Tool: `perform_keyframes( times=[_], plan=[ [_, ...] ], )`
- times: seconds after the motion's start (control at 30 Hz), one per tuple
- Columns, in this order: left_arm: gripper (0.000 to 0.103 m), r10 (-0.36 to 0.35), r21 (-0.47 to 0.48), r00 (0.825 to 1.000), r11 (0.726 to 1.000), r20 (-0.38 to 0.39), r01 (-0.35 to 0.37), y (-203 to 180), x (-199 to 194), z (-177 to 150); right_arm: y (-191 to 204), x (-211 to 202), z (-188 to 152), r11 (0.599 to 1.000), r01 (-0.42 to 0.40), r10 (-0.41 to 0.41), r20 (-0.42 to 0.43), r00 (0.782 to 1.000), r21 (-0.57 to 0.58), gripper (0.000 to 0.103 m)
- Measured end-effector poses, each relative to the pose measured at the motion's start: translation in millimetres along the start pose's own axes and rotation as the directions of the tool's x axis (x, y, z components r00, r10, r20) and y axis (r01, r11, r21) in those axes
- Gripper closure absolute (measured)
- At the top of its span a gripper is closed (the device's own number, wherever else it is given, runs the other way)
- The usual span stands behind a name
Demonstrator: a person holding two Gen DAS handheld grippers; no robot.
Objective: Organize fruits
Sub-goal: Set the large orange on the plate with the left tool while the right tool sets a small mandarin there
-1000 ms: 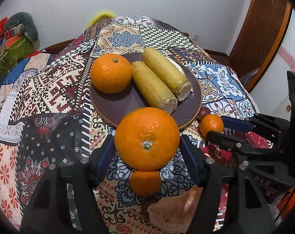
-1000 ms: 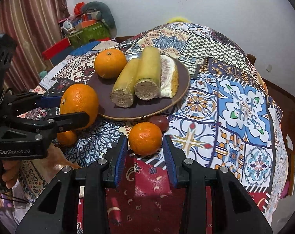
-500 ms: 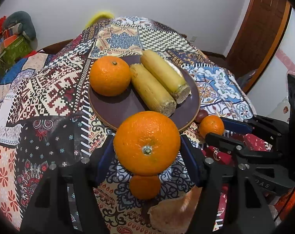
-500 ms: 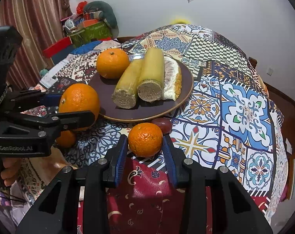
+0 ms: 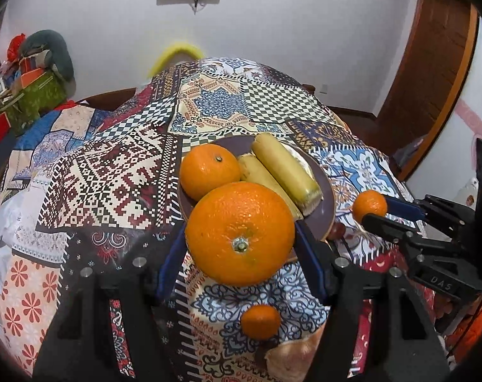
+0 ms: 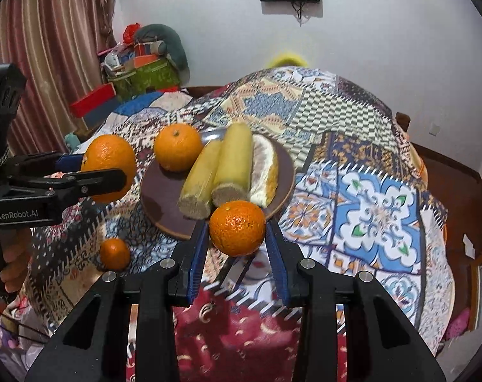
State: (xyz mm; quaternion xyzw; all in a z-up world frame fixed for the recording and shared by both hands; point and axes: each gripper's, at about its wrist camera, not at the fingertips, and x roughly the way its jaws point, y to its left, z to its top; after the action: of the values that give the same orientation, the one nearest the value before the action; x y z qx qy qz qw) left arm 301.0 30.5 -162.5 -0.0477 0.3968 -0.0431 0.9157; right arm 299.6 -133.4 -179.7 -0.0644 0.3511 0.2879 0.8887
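Left wrist view looks down over a table draped in a patchwork tablecloth [image 5: 120, 172] of many patterns, the largest thing in sight. On it sits a round dark brown plate [image 5: 323, 210] holding two pale yellow corn cobs [image 5: 285, 168] lying side by side, one medium orange [image 5: 209, 172] at their left, and, in the right wrist view, a peeled pomelo wedge [image 6: 266, 172] against the far cob.

Next in size, the left gripper [image 5: 239, 251] has its blue-padded jaws spread about halfway and pressed on both sides of a large orange [image 5: 239, 232], held in the air in front of the plate, stem end toward the camera.

Smaller, the right gripper [image 6: 237, 238] has its jaws nearly closed and clamped on a mandarin [image 6: 237, 227], lifted clear of the cloth just in front of the plate's rim.

Smallest, a tiny mandarin [image 5: 260, 321] lies alone on the cloth below the large orange, close to the person's hand [image 6: 11, 261].
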Motion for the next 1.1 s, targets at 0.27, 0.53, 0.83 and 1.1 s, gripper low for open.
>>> perform_keyframes(
  times=[0.27,0.53,0.83,1.1],
  plan=[
    [0.037,0.011,-0.029,0.999,1.0,-0.047,-0.013,3.3,33.0,8.3,-13.8,11.6,14.2,1.0,0.026,-0.026,0.015,1.0,0.011,0.069],
    [0.037,0.035,-0.024,0.997,0.999,-0.076,-0.037,4.9,58.3,10.2,-21.1,41.1,21.9,1.0,0.026,-0.026,-0.049,0.998,-0.008,0.069],
    [0.037,0.031,-0.028,0.996,0.999,-0.086,-0.033,6.5,71.7,10.4,-19.1,58.0,18.1,0.999,0.019,-0.022,-0.089,0.996,-0.037,0.069],
    [0.037,0.042,-0.003,0.995,0.999,-0.087,-0.042,2.6,70.7,8.8,-16.9,57.2,17.2,0.999,0.017,-0.021,-0.094,0.995,-0.043,0.068]
  ],
)
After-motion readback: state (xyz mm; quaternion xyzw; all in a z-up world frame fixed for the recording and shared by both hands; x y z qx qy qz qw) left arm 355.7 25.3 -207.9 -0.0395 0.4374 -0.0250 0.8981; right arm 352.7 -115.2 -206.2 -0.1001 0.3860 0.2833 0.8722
